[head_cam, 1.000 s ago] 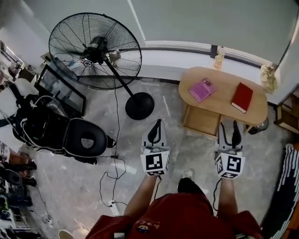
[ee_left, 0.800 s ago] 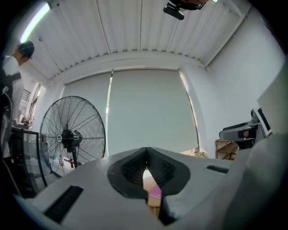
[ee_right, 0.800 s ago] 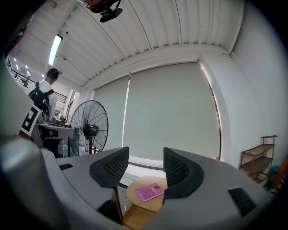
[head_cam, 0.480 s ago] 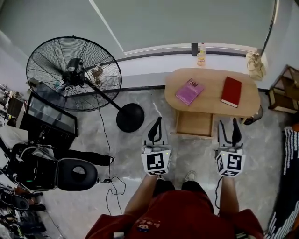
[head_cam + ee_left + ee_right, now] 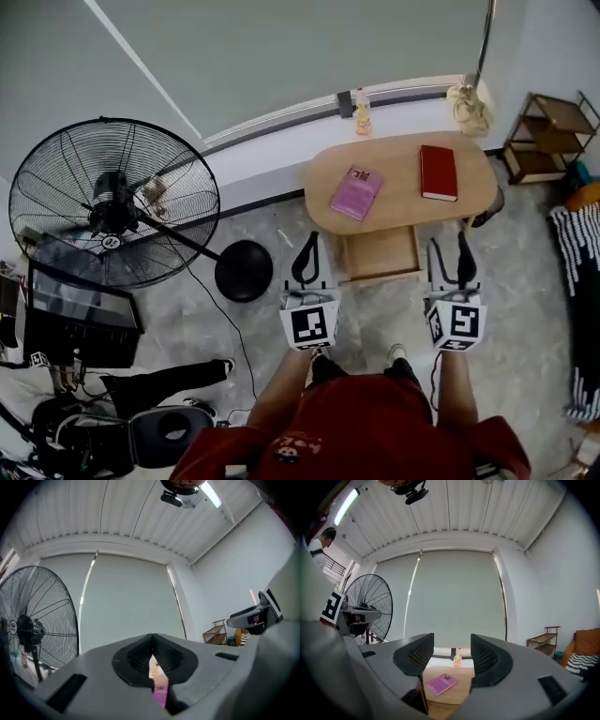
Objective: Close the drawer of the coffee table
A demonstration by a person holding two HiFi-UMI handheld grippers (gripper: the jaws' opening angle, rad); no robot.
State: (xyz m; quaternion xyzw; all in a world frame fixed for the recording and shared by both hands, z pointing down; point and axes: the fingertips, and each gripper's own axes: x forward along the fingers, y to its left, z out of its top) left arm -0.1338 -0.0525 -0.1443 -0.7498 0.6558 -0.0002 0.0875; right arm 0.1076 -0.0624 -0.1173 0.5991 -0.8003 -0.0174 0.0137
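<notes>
The oval wooden coffee table (image 5: pixel 403 192) stands ahead of me by the window ledge. Its wooden drawer (image 5: pixel 380 253) is pulled out toward me below the tabletop. A pink book (image 5: pixel 354 192) and a red book (image 5: pixel 438 172) lie on top. My left gripper (image 5: pixel 309 244) is shut and empty, held in the air just left of the drawer. My right gripper (image 5: pixel 447 244) is open and empty, just right of the drawer. The right gripper view looks between the open jaws (image 5: pixel 447 656) at the pink book (image 5: pixel 441 684). In the left gripper view the tips (image 5: pixel 151 641) meet.
A large black floor fan (image 5: pixel 112 202) with a round base (image 5: pixel 244 270) stands to the left, and a cable runs across the floor. A small bottle (image 5: pixel 361 112) sits on the window ledge. A wooden rack (image 5: pixel 548 136) and a striped cushion (image 5: pixel 581 309) are at the right. A monitor (image 5: pixel 80 314) is at the lower left.
I have turned toward the table: it has shifted from the right of the head view to straight ahead, between the two grippers. Both grippers swung with me; their jaws look unchanged.
</notes>
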